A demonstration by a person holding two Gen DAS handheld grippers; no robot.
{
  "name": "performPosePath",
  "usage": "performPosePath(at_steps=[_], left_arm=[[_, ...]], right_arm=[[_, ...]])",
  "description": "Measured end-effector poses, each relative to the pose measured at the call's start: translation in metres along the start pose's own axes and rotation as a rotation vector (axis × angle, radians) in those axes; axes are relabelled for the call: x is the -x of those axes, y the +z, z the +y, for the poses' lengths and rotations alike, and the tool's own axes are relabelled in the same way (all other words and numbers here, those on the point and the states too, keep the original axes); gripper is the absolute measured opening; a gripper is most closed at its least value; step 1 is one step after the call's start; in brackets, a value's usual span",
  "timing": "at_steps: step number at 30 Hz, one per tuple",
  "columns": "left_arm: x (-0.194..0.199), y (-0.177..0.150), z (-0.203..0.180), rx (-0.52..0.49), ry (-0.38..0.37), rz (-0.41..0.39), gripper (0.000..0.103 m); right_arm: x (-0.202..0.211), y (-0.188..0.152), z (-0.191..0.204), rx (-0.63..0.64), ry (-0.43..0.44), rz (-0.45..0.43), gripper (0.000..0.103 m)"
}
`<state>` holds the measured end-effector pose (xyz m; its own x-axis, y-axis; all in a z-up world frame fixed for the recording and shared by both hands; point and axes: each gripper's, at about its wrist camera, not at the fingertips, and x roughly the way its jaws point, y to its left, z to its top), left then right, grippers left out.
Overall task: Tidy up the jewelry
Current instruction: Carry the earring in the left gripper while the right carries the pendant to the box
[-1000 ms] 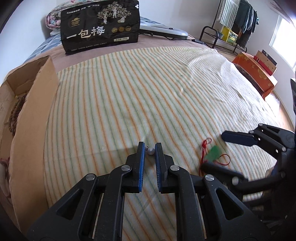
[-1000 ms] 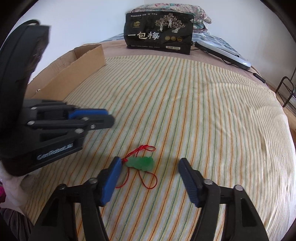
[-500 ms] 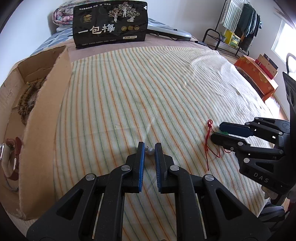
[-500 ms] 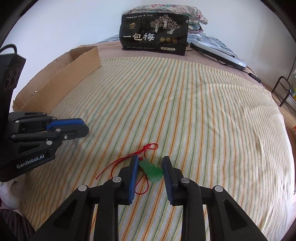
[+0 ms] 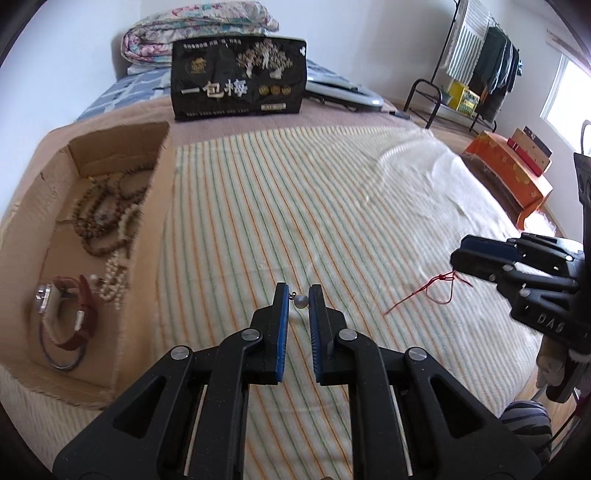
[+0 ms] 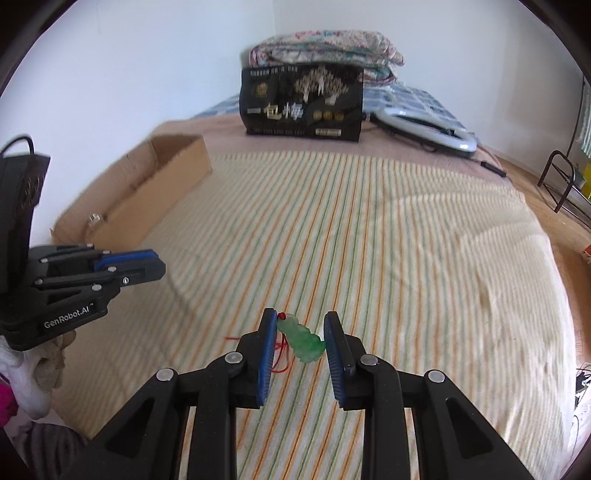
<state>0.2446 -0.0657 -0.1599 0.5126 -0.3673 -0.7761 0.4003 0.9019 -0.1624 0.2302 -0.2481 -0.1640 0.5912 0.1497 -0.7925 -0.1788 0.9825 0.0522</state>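
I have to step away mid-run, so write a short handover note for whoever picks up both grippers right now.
Left gripper: shut on a small pearl bead, held above the striped cloth.
Right gripper: shut on the green pendant, its red cord trailing to the cloth.
Done: bead strings and a watch lie in the cardboard box on the left.
Left: carry bead and pendant over and drop them in the box.

Bed (image 5: 332, 192): striped cloth.
Box (image 5: 140, 258): left of left tongs.
Black bag (image 5: 239, 78): far ahead.
Quilt (image 5: 199, 29): behind bag.
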Motion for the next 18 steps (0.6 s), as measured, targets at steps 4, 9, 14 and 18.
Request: performPosePath(at_steps=[4, 9, 14, 18], left_arm=[[0.017, 0.002, 0.006, 0.004, 0.002, -0.03, 0.01], [0.039, 0.004, 0.017, 0.01, 0.016, -0.062, 0.01], [0.057, 0.008, 0.035, 0.023, 0.041, -0.089, 0.01], [0.068, 0.011, 0.052, 0.027, 0.069, -0.105, 0.01]], right_arm=[[0.021, 0.012, 0.003, 0.003, 0.003, -0.041, 0.025], [0.042, 0.029, 0.012, 0.008, 0.016, -0.088, 0.025], [0.053, 0.045, 0.027, 0.024, 0.037, -0.119, 0.025], [0.059, 0.06, 0.044, 0.048, 0.063, -0.141, 0.025]])
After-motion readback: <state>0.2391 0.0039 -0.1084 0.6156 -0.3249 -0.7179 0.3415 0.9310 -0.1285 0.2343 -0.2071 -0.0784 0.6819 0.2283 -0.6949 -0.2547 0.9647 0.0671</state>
